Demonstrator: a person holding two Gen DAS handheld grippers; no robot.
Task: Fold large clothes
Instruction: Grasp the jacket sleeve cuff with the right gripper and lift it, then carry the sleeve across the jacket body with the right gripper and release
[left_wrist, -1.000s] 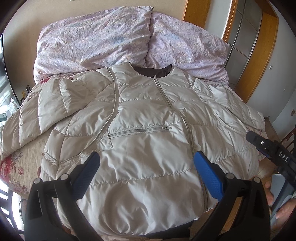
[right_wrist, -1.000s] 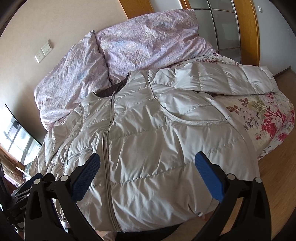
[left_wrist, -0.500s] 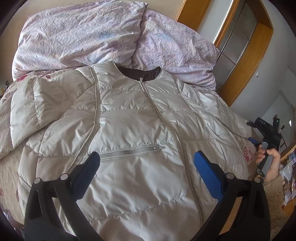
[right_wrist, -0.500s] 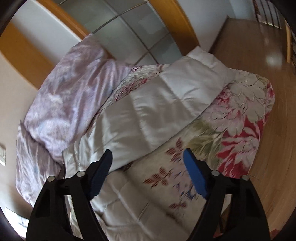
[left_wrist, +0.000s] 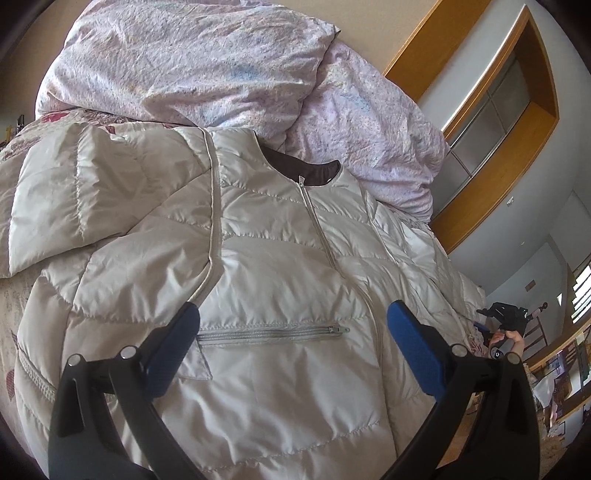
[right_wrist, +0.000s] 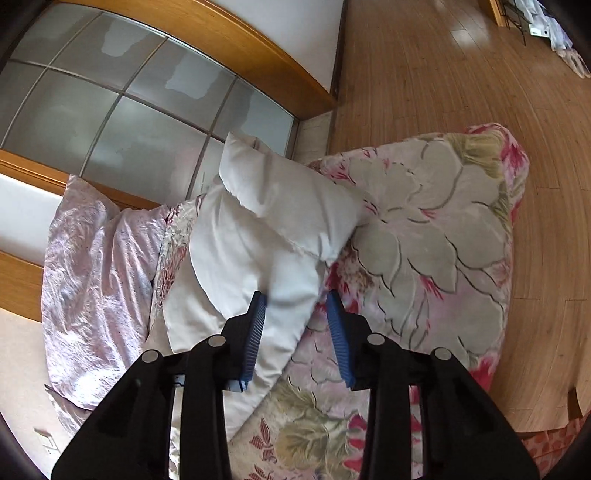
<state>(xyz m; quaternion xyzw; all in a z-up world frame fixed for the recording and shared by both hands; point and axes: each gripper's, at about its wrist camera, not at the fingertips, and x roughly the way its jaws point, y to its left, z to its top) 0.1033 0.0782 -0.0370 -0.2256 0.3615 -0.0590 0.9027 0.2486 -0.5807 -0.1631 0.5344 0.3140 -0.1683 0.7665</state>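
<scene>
1. Bed (right_wrist: 461, 229) under a floral quilt, two pillows (left_wrist: 207, 70) at its head
2. Jacket (left_wrist: 280, 280) lies flat on the bed, zipped, one sleeve (right_wrist: 280, 206) stretched sideways
3. Left claw (left_wrist: 291, 343) hovers spread wide over the jacket front
4. Right claw (right_wrist: 297, 325) straddles the sleeve, jaws narrowed, not clamped

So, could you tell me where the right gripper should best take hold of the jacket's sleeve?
Probably mid-sleeve, from its bed-foot edge: the sleeve lies flat across the quilt, cuff toward the glass door, and the right gripper, jaws partly open, already straddles that puffy edge.
</scene>
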